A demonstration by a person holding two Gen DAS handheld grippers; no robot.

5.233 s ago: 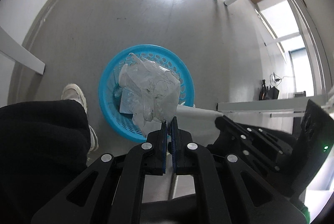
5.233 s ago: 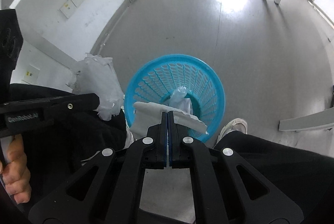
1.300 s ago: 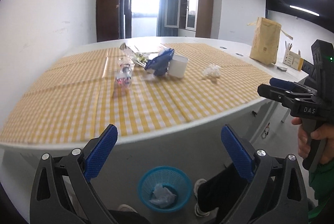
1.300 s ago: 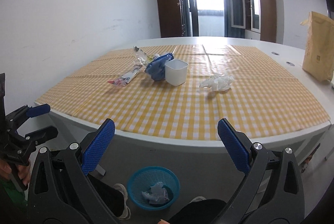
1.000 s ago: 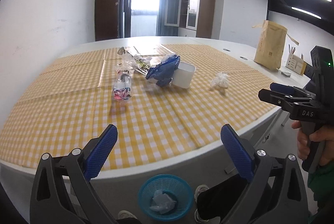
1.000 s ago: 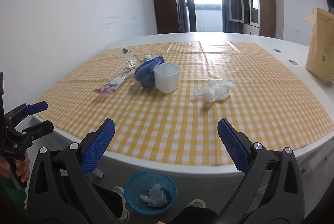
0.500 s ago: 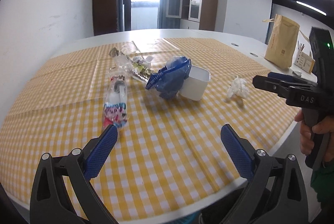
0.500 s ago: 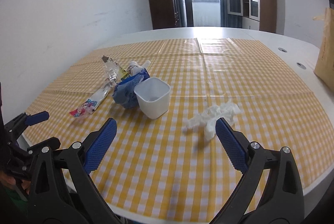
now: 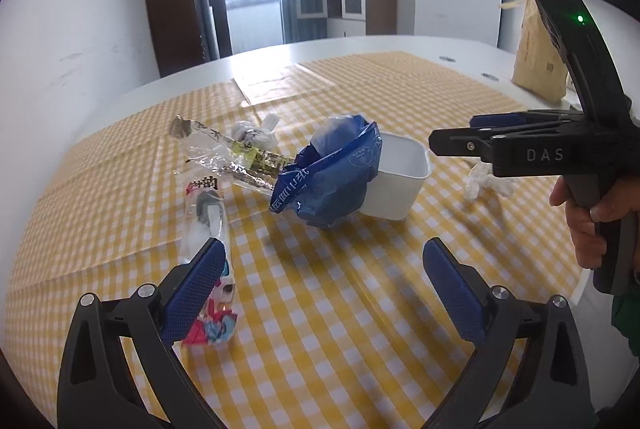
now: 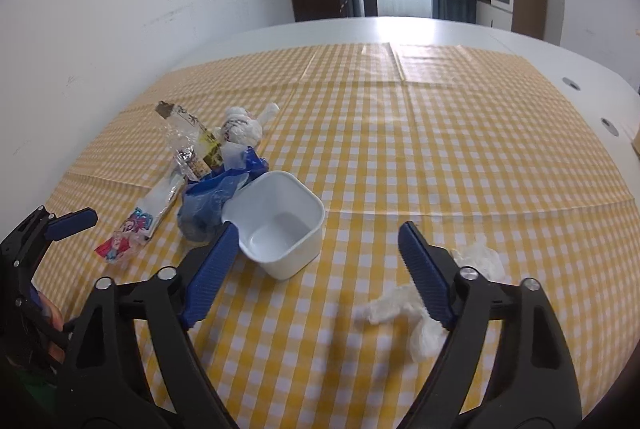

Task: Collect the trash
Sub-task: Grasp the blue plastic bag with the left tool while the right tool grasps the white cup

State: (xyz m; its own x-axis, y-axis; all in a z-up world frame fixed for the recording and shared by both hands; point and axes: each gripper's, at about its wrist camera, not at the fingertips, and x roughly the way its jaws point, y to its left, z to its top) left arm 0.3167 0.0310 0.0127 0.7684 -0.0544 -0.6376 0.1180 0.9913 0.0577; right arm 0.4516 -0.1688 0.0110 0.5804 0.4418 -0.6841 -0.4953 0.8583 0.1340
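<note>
- Right gripper [image 10: 312, 269] is over the yellow checked tablecloth [image 10: 440, 133], jaws apart with nothing between them. They've just been closing in a bit but there's a wide gap left.
- Crumpled white tissue [image 10: 404, 305] lies just beside the right-hand blue finger [image 10: 424, 269], partly tucked behind it, so it's off to the side, not centred in the gap.
- White tub [image 10: 280, 229] sits close to the other finger, open side up.
- Left gripper [image 9: 320, 285] is also wide open and empty. The long candy wrapper [image 9: 204, 245] runs away from its left-hand finger, roughly along the pointing direction.
- Blue bag [image 9: 328, 177] leans against the tub, further ahead.
- My guess: right goes for the tissue, left for the wrapper.
</note>
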